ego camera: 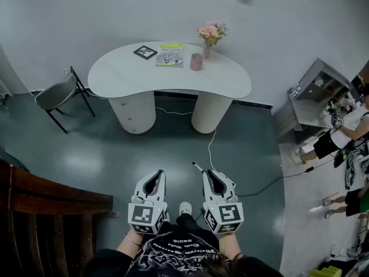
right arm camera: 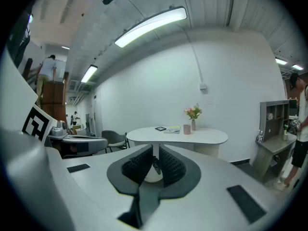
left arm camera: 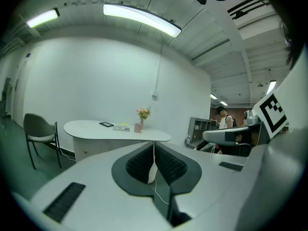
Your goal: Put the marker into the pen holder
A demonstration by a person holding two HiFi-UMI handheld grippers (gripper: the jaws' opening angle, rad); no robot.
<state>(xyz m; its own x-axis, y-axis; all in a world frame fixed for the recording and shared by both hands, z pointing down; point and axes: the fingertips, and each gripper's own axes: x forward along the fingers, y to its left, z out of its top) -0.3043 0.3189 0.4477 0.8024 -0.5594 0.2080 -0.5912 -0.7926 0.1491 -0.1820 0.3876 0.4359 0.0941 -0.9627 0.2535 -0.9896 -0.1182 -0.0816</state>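
Observation:
A pink pen holder [ego camera: 196, 62] stands on the far side of the white kidney-shaped table [ego camera: 115, 74], well ahead of me; it also shows small in the left gripper view [left arm camera: 138, 127] and the right gripper view [right arm camera: 186, 129]. My right gripper [ego camera: 206, 173] is shut on a dark marker [ego camera: 197, 167] whose tip pokes out to the left past the jaws. The marker [right arm camera: 156, 165] sits pinched between the ribbed pads. My left gripper [ego camera: 158, 175] is held beside it over the floor, shut with nothing in it [left arm camera: 154, 146].
On the table are a vase of flowers [ego camera: 210, 36], a yellow-green book [ego camera: 170, 55] and a black frame [ego camera: 145, 52]. A grey chair [ego camera: 57, 94] stands left, a shelf unit [ego camera: 314, 94] and people right. A cable [ego camera: 213, 149] crosses the floor. Dark wooden furniture [ego camera: 40, 212] is near left.

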